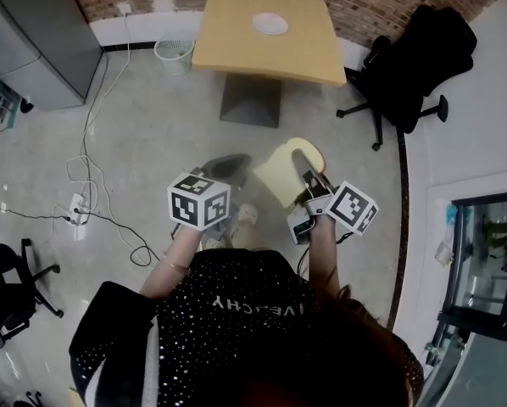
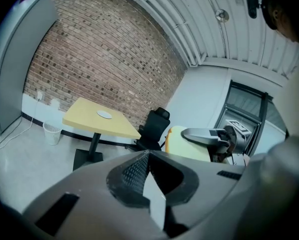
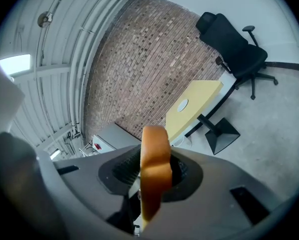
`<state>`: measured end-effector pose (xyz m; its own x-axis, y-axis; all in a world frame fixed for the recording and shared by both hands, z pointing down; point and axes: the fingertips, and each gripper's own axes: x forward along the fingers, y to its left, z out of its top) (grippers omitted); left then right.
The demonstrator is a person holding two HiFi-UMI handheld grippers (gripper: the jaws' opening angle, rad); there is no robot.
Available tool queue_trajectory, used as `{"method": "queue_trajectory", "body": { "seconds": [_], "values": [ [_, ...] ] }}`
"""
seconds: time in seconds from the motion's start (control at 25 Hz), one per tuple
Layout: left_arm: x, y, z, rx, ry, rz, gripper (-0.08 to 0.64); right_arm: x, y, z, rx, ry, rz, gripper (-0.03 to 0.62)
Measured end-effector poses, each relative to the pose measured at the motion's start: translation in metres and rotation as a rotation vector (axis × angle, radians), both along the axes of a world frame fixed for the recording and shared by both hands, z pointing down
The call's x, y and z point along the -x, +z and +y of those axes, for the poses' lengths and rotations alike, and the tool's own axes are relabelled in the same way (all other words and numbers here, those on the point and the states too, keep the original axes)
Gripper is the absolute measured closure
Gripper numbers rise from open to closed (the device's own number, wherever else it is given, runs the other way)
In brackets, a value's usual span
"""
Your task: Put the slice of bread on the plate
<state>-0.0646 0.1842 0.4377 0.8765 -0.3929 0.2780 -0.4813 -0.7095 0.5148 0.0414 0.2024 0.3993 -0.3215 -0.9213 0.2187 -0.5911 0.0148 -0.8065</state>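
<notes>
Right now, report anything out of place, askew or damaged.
Nothing spilled or broken. The slice of bread is clamped in the right hand-held gripper, far from the bare plate. A power strip lies loose on the floor, leads trailing.

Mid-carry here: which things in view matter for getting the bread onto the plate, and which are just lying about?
Job: slice of bread, gripped in the right gripper; white plate; yellow table under it.
Lying about: black office chair, wastebasket, power strip with cables, grey cabinet.
</notes>
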Motion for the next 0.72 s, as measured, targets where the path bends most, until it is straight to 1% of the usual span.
{"method": "queue_trajectory", "body": {
  "seconds": [0.12,0.28,0.4,0.48,0.6,0.72],
  "values": [
    [-0.026,-0.008,-0.023,-0.015,-0.005,-0.001,0.549,-0.028,-0.003,-0.024,-0.007,-0.001,-0.02,0.489],
    [-0.053,-0.013,-0.055,-0.036,-0.015,-0.02,0.549,-0.06,-0.009,-0.055,-0.023,-0.003,-0.009,0.489],
    [-0.073,-0.021,-0.077,-0.06,-0.01,-0.023,0.549,-0.078,-0.015,-0.077,-0.048,-0.008,-0.027,0.489],
    [-0.086,-0.025,-0.089,-0.072,-0.007,-0.025,0.549,-0.091,-0.017,-0.088,-0.049,-0.008,-0.018,0.489],
    [-0.105,-0.031,-0.102,-0.075,0.0,-0.018,0.549,-0.107,-0.018,-0.103,-0.06,-0.013,-0.049,0.489],
    [-0.119,-0.03,-0.111,-0.08,-0.003,-0.018,0.549,-0.119,-0.016,-0.116,-0.059,-0.025,-0.054,0.489]
  ]
}}
